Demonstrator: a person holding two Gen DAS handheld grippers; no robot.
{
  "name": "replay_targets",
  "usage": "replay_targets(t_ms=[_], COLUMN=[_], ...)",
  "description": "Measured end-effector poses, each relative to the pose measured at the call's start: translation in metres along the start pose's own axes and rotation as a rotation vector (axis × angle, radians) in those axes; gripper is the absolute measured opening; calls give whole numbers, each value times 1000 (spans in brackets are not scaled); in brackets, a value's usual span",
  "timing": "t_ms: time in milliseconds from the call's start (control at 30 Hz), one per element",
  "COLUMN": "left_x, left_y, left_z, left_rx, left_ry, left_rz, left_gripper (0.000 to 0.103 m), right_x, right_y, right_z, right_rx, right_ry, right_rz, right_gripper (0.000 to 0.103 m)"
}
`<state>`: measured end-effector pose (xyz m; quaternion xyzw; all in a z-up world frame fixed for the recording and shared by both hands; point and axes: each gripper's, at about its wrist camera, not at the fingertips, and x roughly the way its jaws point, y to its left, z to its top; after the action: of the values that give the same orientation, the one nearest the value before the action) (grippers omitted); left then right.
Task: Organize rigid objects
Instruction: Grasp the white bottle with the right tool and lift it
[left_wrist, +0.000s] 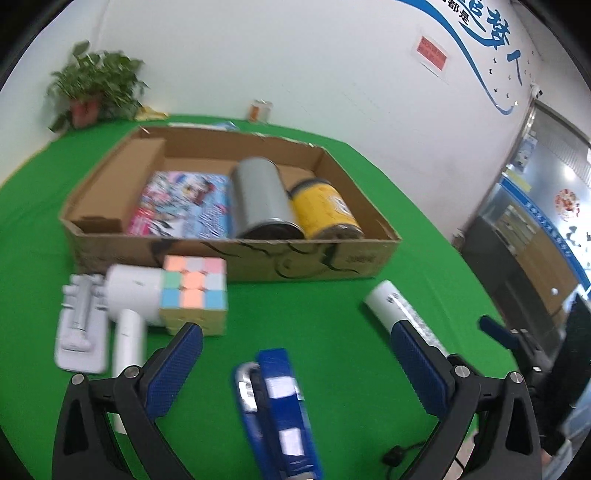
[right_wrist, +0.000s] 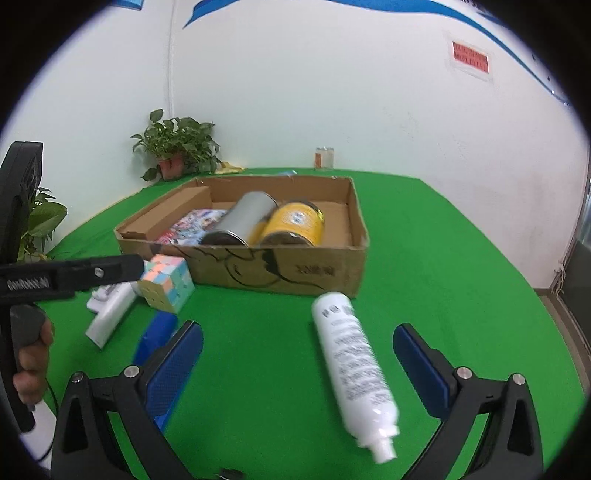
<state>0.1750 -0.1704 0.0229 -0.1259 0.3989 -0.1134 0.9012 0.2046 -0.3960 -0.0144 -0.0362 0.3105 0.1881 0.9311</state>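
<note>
A cardboard box (left_wrist: 321, 258) (right_wrist: 295, 269) on the green table holds a colourful booklet (left_wrist: 181, 206), a silver can (left_wrist: 262, 199) (right_wrist: 243, 221) and a yellow can (left_wrist: 325, 210) (right_wrist: 295, 225). In front of it lie a pastel puzzle cube (left_wrist: 195, 291) (right_wrist: 166, 280), a white hair dryer (left_wrist: 133, 295), a blue stapler (left_wrist: 280, 410) and a white bottle (right_wrist: 354, 369) (left_wrist: 391, 306). My left gripper (left_wrist: 295, 350) stands open above the stapler. My right gripper (right_wrist: 295, 347) stands open with the bottle lying between its fingers, untouched.
A grey-white stand (left_wrist: 81, 332) lies left of the hair dryer. A potted plant (right_wrist: 177, 151) and a small jar (right_wrist: 324, 158) sit at the table's far edge by the wall. A hand (right_wrist: 33, 354) holds the left gripper's handle at the left of the right wrist view.
</note>
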Motion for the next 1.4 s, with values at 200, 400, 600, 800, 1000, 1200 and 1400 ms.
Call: replay_targets(t_ms=[200, 400, 600, 800, 1000, 1200, 1400], left_x=[35, 72, 106, 152, 179, 185, 181], left_y=[-32, -63, -90, -117, -127, -122, -127], left_z=[0, 1, -4, -6, -11, -9, -14], left_rx=[18, 19, 46, 18, 39, 28, 97], left_ry=[126, 250, 359, 487, 554, 560, 528], left_rz=[-119, -221, -307, -382, -323, -292, -230], left_gripper=[102, 102, 102, 102, 100, 92, 69], right_x=[25, 46, 34, 17, -10, 14, 40], right_y=[-43, -57, -42, -32, -21, -52, -34], right_z=[-25, -37, -38, -54, -58, -56, -44], right_rx=[16, 91, -20, -104, -19, 209, 193], right_ry=[139, 207, 211, 190, 96, 184, 262], right_rz=[32, 82, 5, -100, 51, 165, 190], right_gripper=[99, 45, 45, 46, 68, 69, 44])
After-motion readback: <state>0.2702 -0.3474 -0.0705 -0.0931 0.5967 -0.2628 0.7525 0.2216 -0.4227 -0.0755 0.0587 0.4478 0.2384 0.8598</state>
